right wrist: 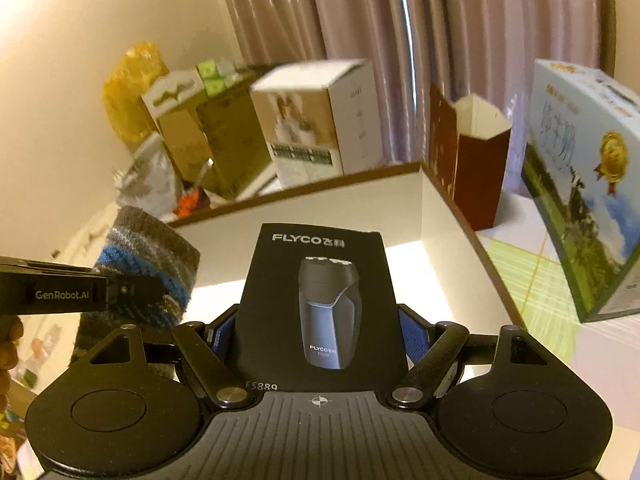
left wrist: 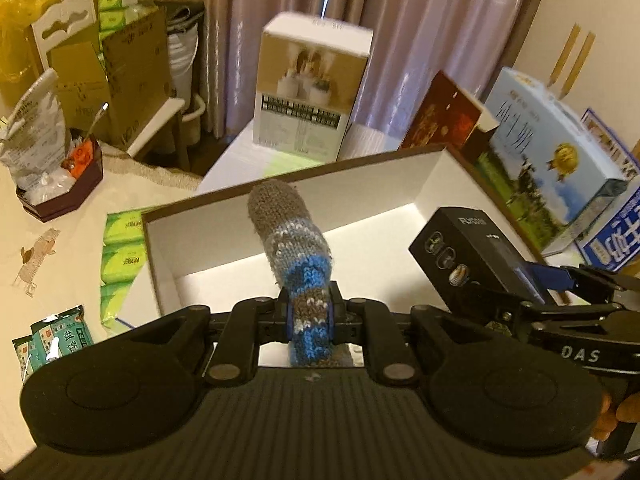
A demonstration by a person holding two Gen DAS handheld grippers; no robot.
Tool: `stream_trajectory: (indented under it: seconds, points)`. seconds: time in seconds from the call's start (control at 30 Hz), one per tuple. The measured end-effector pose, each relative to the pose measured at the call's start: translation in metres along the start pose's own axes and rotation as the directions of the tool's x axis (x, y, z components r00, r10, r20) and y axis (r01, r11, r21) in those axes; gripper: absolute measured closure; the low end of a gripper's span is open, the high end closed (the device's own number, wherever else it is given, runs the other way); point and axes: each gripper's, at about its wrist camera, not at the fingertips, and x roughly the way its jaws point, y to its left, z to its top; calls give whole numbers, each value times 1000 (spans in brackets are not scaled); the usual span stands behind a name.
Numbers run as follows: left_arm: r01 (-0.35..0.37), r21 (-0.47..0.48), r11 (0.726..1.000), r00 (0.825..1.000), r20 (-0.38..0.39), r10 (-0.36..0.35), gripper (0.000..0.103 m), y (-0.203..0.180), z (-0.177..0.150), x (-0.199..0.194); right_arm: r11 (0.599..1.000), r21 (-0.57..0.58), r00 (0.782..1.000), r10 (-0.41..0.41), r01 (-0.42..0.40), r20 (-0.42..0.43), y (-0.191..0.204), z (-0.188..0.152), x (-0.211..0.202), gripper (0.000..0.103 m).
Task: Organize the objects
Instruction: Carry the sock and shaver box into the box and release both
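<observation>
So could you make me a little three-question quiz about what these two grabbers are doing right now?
1. True or false: the left gripper is shut on a knitted sock.
2. What does the right gripper hold? A) black shaver box B) tissue pack C) spoon
3. Fill in: both items hang over the open white ____.

Key: 1 true; 2 A; 3 box.

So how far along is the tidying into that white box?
Done: nothing shows inside the white box yet. In hand: the left gripper is shut on the knitted sock and the right gripper on the black shaver box, both over it. Left: releasing both; green tissue packs and snack packets remain outside.
</observation>
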Motion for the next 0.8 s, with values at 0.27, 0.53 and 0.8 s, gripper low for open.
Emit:
stream_trajectory:
  seconds: [0.27,0.53,0.8]
  points:
    - [-27,10,1000,997,-68,27,92,1,8,53,999,-19,999,-27,26,-35,-6,13,49,27]
    - [-41,13,999,994,-98,42,91,4,10,81,998,-19,997,-53,52,-48,-8,17,79,26]
    - [-37,34,999,994,-99,40,76,0,9,83,999,-8,999,-45,45,-21,-12,20,68,19]
